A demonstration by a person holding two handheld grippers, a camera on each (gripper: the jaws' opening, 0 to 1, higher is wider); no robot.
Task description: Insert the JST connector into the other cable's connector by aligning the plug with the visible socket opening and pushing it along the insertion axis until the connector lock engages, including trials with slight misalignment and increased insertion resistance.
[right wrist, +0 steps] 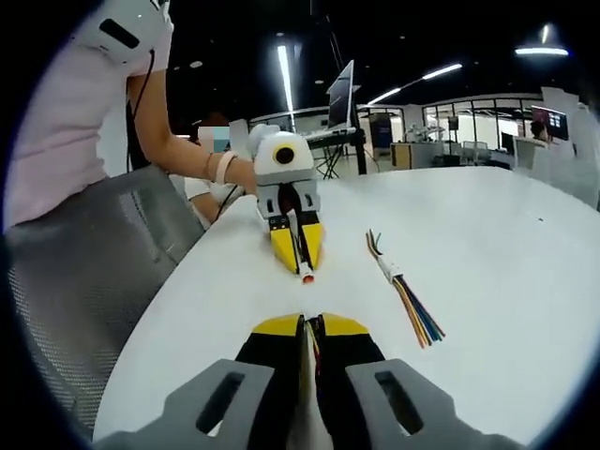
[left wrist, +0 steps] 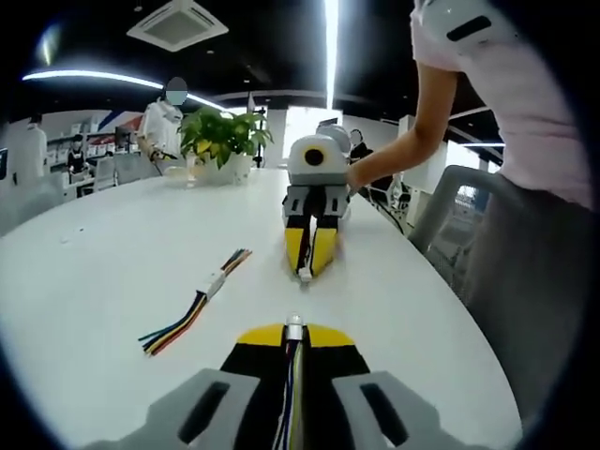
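Left gripper view: left gripper (left wrist: 294,330) clamped on plug (left wrist: 294,322), facing right gripper (left wrist: 307,267), well apart. Right gripper view: right gripper (right wrist: 306,323) clamped, its socket hidden; spare cable (right wrist: 403,289) beside. Likely risk: tilted approach, jammed entry, lock unengaged.

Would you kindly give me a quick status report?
Left gripper and right gripper shut on connectors, facing, apart. Spare cable lies aside on table. Path clear.

White table (left wrist: 112,272), potted plant (left wrist: 223,136), strip lights (left wrist: 330,37), dark ceiling.
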